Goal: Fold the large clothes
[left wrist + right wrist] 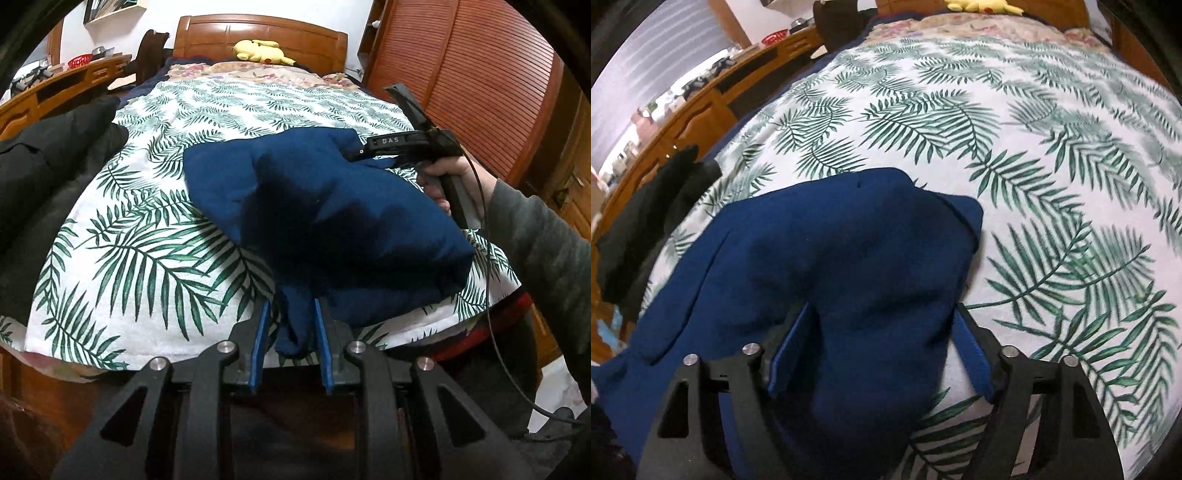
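Observation:
A dark blue garment [332, 218] lies bunched on the palm-leaf bedspread [147, 229], near the bed's front edge. My left gripper [290, 317] is shut on a hanging fold of it at the front edge. My right gripper [882, 314] stands open, its jaws wide apart on either side of the blue garment [831, 258]. In the left wrist view the right gripper [354, 153] reaches in from the right, over the garment's far corner.
A black coat [48, 177] lies on the bed's left side. A yellow plush toy [260, 50] sits by the wooden headboard [258, 31]. A wooden desk [694, 107] runs along the left, a wooden wardrobe [480, 74] stands on the right.

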A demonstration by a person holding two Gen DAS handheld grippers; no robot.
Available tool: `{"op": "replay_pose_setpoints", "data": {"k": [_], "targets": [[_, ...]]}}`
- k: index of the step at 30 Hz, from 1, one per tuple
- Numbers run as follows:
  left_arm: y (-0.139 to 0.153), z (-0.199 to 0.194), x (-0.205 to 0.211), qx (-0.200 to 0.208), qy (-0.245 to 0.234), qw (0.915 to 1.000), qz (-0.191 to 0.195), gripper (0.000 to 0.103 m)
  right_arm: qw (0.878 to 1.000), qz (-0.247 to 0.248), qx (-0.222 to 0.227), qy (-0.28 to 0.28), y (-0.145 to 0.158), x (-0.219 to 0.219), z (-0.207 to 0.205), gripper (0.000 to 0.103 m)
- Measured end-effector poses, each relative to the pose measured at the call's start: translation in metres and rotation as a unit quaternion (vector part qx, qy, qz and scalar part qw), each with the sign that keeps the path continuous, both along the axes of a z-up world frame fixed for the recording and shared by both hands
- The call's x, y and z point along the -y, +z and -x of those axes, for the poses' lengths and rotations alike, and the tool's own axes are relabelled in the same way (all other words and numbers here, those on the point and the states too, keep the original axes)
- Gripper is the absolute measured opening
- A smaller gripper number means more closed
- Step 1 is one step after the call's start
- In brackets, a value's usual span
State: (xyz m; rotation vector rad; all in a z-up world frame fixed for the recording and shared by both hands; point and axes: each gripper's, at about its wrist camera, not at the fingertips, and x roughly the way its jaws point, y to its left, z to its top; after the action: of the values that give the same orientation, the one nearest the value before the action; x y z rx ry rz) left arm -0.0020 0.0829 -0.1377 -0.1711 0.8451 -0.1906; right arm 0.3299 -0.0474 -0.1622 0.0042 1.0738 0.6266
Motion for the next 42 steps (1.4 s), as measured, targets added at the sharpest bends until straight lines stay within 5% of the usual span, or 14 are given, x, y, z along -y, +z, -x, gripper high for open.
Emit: {"op": "replay_pose_setpoints", "data": {"k": [3, 6, 9, 17, 24, 29, 34, 39, 42], "targets": [[-0.006, -0.003, -0.002, -0.009, 0.0, 0.9999, 0.012, 0.022, 1.0, -0.019, -0.002, 0.007, 0.002, 0.0, 0.002, 0.053], [-0.012, -0.004, -0.006, -0.012, -0.004, 0.9992, 0.038, 0.021, 0.999, -0.026, 0.017, 0.02, 0.01, -0.003, 0.008, 0.022], [-0.012, -0.003, -0.008, -0.002, -0.018, 0.9982, 0.057, 0.005, 0.997, -0.016, 0.071, 0.03, 0.03, -0.009, 0.022, 0.014], [0.023, 0.005, -0.025, 0.068, 0.004, 0.9959, 0.059, 0.002, 0.986, -0.022, 0.167, 0.021, 0.096, -0.022, 0.047, 0.01], [0.096, 0.003, -0.078, 0.152, 0.03, 0.9876, 0.023, 0.002, 0.973, -0.02, 0.227, 0.034, 0.164, -0.059, 0.049, 0.009], [0.159, 0.001, -0.151, 0.202, 0.08, 0.9757, -0.026, 0.002, 0.961, -0.028, 0.269, 0.053, 0.22, -0.117, 0.048, 0.009], [0.208, 0.016, -0.225, 0.231, 0.157, 0.9548, -0.101, 0.002, 0.948, -0.046, 0.304, 0.086, 0.268, -0.212, 0.058, 0.009], [0.213, 0.043, -0.303, 0.219, 0.235, 0.9357, -0.145, 0.002, 0.944, -0.068, 0.299, 0.121, 0.271, -0.316, 0.074, 0.009], [0.173, 0.035, -0.351, 0.13, 0.261, 0.9418, -0.167, 0.002, 0.951, -0.062, 0.274, 0.13, 0.241, -0.376, 0.086, 0.01]]}}
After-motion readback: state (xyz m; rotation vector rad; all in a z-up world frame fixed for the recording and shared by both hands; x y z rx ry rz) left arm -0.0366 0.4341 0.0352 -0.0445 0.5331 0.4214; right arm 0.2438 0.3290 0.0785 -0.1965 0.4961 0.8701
